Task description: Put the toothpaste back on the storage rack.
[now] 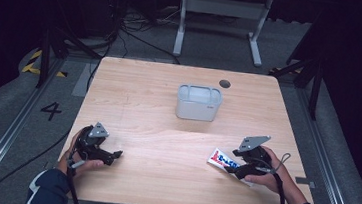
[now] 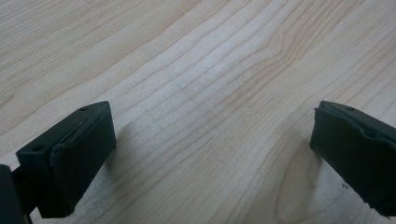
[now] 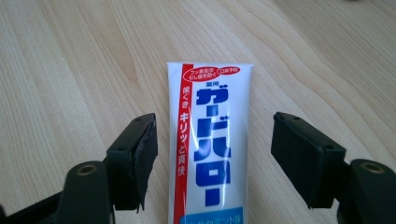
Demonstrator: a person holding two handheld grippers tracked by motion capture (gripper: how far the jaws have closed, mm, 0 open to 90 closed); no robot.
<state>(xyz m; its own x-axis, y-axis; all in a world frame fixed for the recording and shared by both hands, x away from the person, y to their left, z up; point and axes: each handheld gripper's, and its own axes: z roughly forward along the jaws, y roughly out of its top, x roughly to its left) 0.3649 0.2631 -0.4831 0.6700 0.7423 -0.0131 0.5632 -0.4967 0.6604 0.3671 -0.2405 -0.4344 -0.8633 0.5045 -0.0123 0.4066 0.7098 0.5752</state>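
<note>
Between the right claw's point(image 3: 215, 158) jaws, toothpaste tube point(image 3: 210, 144) untouched.

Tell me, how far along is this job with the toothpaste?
Barely begun. Done: the right gripper is lined up astride the toothpaste tube, which lies flat on the wooden table. In hand: its jaws stand either side of the tube, pads not yet touching it. Left: gripping and lifting it; perhaps carrying it to the grey holder, though that is a guess. The left gripper rests open over bare wood.

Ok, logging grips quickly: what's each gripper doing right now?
Left gripper: open, nothing between its jaws.
Right gripper: open, jaws either side of the toothpaste tube, not pressing it.
</note>
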